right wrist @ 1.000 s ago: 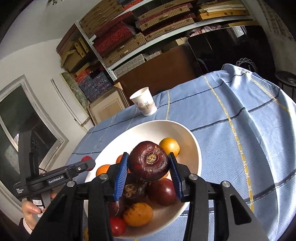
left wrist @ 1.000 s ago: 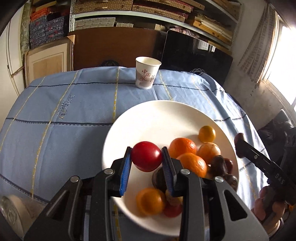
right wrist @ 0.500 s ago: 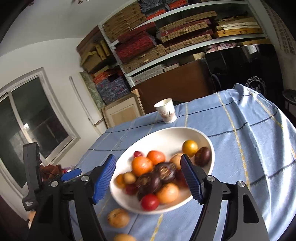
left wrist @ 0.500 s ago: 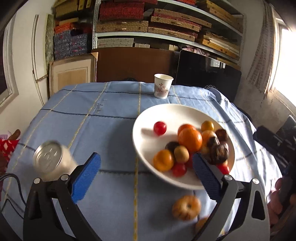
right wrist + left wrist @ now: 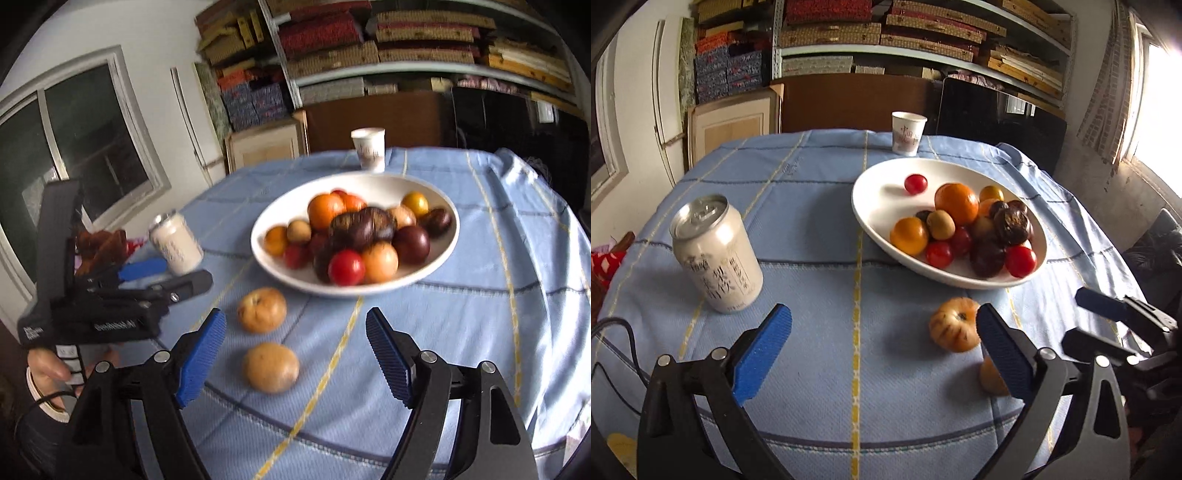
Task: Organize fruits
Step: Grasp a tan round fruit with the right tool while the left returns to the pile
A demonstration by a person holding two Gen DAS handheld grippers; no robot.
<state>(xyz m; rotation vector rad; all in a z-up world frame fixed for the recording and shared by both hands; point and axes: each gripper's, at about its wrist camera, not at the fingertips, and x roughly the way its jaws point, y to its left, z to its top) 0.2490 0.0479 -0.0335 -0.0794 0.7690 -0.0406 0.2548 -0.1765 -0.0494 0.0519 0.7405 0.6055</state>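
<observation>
White bowl [image 5: 866, 206] on the blue-checked tablecloth [image 5: 812, 229] already holds most of the fruit: oranges, small red tomatoes, dark purple ones, a kiwi-looking one. So the job looks mostly done, approx. Left wrist view first: two fruits aren't in the bowl yet. A striped orange-yellow fruit [image 5: 955, 324] lies on the cloth just in front of the bowl, and a second yellowish fruit [image 5: 990, 376] sits nearer the camera, half hidden behind a blue pad. The left gripper [image 5: 882, 354] hangs over bare cloth, tilted down, jaws spread as wide as they go, nothing between them; the striped fruit is just beyond its right-hand pad. A drinks can [image 5: 716, 254] stands upright off to the side, and a paper cup [image 5: 908, 132] at the far edge of the table; neither is fruit, so prob. not part of the job.

Right wrist view, a bit blurred: same two strays, the striped fruit [image 5: 261, 309] and the smooth yellow one [image 5: 271, 367], both on the cloth near the bowl [image 5: 436, 258], neither touching it. The right gripper [image 5: 295, 354] points down towards them, jaws opening, empty; the smooth fruit lies just ahead, betw. the pads' lines but not pressed. The left gripper shows at the left edge w/ the person's hand [image 5: 48, 369] on its handle.
</observation>
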